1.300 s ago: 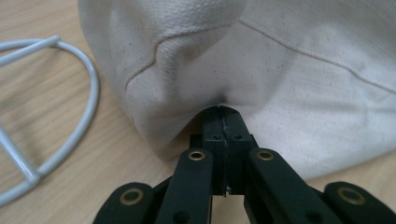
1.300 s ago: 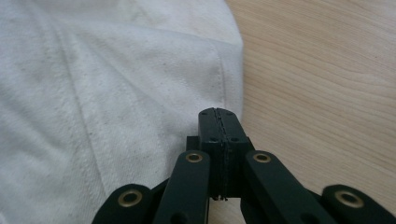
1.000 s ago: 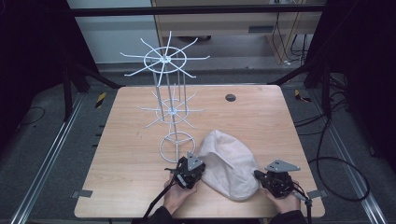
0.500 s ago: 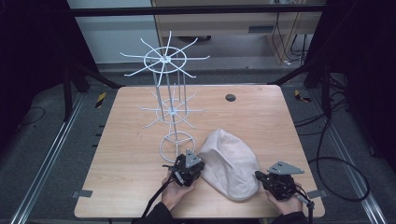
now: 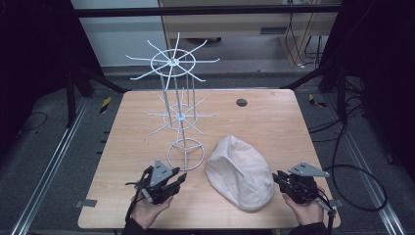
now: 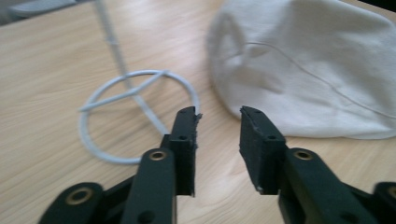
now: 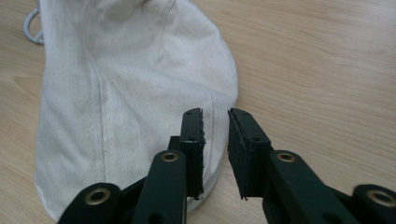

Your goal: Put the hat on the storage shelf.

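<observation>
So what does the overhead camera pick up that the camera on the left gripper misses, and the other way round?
High view alone: the rack's spoked tiers, the right gripper beside the cap, and a dark disc far back. Left gripper view alone: the left gripper close up, its jaws apart with nothing between them, having just opened. Both show the cap, the rack's ring base and the wooden table.

Both hand-held grippers freshly parted, empty
</observation>
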### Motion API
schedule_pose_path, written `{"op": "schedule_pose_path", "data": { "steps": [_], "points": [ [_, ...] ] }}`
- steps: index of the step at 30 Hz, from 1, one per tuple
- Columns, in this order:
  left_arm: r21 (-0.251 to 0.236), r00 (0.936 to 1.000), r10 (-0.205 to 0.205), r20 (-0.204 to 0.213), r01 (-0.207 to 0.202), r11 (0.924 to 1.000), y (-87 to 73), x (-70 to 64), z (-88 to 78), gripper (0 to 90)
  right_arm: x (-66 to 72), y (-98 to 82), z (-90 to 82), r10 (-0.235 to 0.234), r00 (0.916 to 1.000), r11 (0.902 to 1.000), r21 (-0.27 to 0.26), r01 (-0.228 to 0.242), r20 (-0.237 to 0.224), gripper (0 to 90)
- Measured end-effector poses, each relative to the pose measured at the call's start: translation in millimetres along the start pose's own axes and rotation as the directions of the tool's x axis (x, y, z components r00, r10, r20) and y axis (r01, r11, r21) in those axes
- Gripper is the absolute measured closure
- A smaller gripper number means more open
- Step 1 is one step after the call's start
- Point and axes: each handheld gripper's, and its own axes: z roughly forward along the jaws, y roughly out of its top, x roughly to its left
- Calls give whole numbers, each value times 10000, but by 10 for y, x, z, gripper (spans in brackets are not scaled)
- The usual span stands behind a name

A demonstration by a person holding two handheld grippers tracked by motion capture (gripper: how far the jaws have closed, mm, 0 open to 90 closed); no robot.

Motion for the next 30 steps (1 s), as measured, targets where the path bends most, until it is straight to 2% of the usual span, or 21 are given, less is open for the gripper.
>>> {"op": "schedule_pose_path", "data": {
  "steps": [1,2,4,5,7,8,9,10,11,14,15,16,17,20,21,22,23,24,25,30],
  "points": [
    [-39,9999,-126,-102,126,9999,-17,65,-44,611,3,17,-3,39,10000,10000,15,-39,44,715],
    [-39,9999,-126,-102,126,9999,-17,65,-44,593,3,17,-3,39,10000,10000,15,-39,44,715],
    [-70,9975,-493,-507,490,9988,-88,254,-137,558,23,78,-15,91,10000,9999,66,-91,7,677],
    [-70,9975,-493,-507,490,9988,-88,254,-137,540,23,78,-15,91,10000,9999,66,-91,7,677],
    [-158,9937,-783,-796,773,9969,-153,372,-179,517,45,122,-26,12,10000,9999,172,-11,-40,645],
    [-81,9885,-934,-1189,931,9956,-218,479,-199,487,56,156,-36,-100,9999,9998,168,101,-66,624],
    [-81,9885,-934,-1189,931,9956,-218,479,-199,470,65,175,-41,-139,9999,9998,164,141,-93,613],
    [-93,9813,-1184,-1520,1184,9929,-286,582,-214,448,77,197,-52,-132,9998,9998,159,134,-123,603],
    [-42,9777,-1349,-1612,1360,9907,-316,634,-222,428,85,218,-56,-242,9997,9996,126,242,-61,592],
    [-61,9633,-1779,-2009,1804,9836,-399,767,-243,386,120,300,-76,-288,9993,9993,220,293,-251,551],
    [-61,9633,-1779,-2009,1804,9836,-399,767,-243,373,120,300,-76,-288,9993,9993,220,293,-251,551],
    [-84,9582,-1910,-2129,1936,9810,-424,812,-253,373,139,330,-81,-351,9990,9990,262,358,-263,544],
    [-132,9476,-2213,-2306,2243,9744,-465,894,-278,343,193,392,-98,-556,9981,9978,358,566,-271,532],
    [-171,9344,-2438,-2598,2480,9686,-519,985,-315,313,265,462,-118,-692,9969,9969,359,706,-382,517],
    [-171,9344,-2438,-2598,2480,9686,-519,985,-315,307,290,485,-124,-755,9963,9961,422,773,-414,511],
    [-125,9290,-2457,-2766,2522,9676,-548,1031,-325,304,316,507,-126,-795,9959,9956,459,814,-434,506],
    [-125,9290,-2457,-2766,2522,9676,-548,1031,-325,297,316,507,-126,-795,9959,9956,459,814,-434,506],
    [-46,9237,-2446,-2950,2546,9670,-572,1072,-329,291,362,549,-124,-877,9948,9945,529,905,-516,497],
    [-44,9212,-2465,-3012,2571,9664,-584,1091,-326,288,384,570,-121,-910,9943,9939,566,942,-563,495],
    [46,9148,-2468,-3198,2620,9651,-629,1149,-303,285,483,681,-78,-1027,9915,9913,747,1087,-799,487]
  ]
}}
